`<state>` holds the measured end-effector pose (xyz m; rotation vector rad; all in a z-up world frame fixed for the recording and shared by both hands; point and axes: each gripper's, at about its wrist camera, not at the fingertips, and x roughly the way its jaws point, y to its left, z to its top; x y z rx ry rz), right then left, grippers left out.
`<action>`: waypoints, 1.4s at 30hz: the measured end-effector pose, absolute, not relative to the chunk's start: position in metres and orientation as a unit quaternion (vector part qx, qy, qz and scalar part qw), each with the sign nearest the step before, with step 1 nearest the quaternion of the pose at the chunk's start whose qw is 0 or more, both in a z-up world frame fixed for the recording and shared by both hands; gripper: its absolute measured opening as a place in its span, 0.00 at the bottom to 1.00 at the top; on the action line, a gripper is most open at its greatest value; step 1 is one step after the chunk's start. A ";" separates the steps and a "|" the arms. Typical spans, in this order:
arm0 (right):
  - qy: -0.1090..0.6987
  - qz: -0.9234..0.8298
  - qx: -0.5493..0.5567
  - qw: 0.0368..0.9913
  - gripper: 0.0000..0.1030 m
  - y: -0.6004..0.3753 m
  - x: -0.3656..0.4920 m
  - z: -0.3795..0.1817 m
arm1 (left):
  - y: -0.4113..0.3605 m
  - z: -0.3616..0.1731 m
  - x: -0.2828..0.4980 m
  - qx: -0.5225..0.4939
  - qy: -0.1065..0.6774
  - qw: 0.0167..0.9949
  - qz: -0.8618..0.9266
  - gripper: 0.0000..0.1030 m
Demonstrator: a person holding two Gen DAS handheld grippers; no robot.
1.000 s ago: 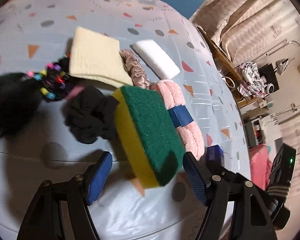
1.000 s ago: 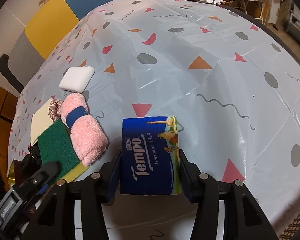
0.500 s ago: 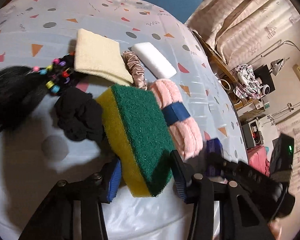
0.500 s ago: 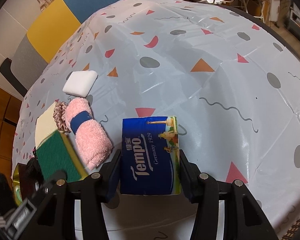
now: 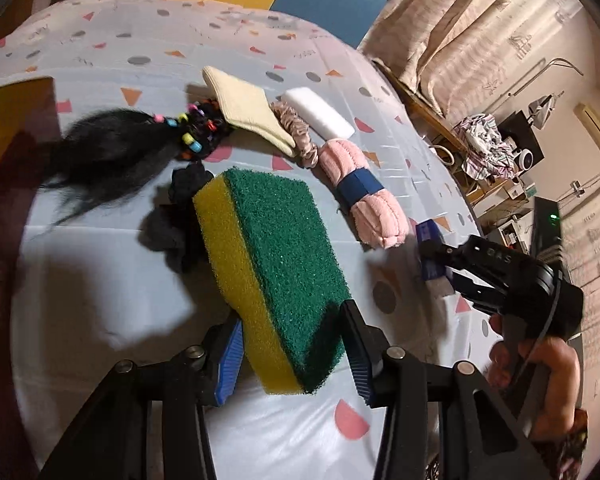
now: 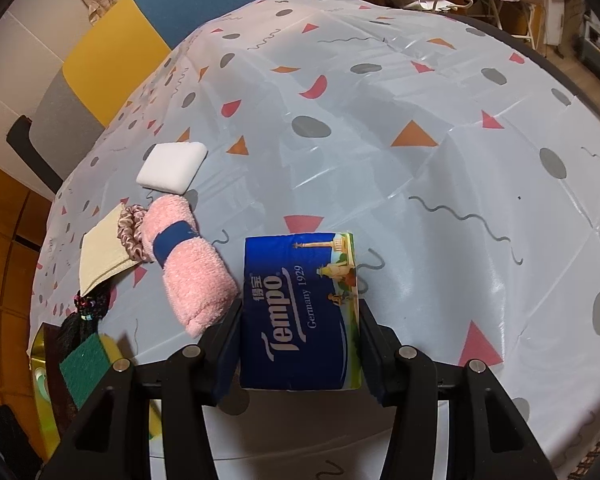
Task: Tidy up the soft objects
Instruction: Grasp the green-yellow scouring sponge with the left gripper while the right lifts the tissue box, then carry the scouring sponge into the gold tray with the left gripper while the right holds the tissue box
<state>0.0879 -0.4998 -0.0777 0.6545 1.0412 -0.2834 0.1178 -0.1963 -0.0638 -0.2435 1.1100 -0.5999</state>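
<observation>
Left gripper [image 5: 292, 354] jaws pinch sponge [image 5: 272, 272] at near end, raised over bench [image 5: 100, 288]; light, squashy. Right gripper [image 6: 300, 344] jaws clamp tissue pack [image 6: 300, 312]; soft, slick wrapper.

left claw [image 5: 292, 354] clamped, right claw [image 6: 300, 346] clamped

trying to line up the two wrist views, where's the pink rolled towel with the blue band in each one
Left wrist view: pink rolled towel lies right of centre, beyond the green and yellow sponge held in the left tongs.
Right wrist view: the towel lies left of centre, just left of the Tempo tissue pack held in the right tongs.
Shared landmark: the white block just past the towel's far end.
</observation>
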 end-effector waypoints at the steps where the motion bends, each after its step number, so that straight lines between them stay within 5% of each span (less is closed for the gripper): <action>1: 0.485 -0.127 0.311 0.807 0.51 -0.500 0.087 -0.078 | -0.194 -0.061 0.116 -0.111 0.514 0.802 -0.283 0.38; 25: 0.453 -0.107 0.298 0.833 0.51 -0.489 0.088 -0.064 | -0.167 -0.027 0.099 -0.094 0.466 0.821 -0.316 0.29; 42: 0.442 -0.095 0.291 0.843 0.51 -0.484 0.089 -0.059 | -0.011 0.017 0.132 -0.163 0.402 0.884 -0.176 0.29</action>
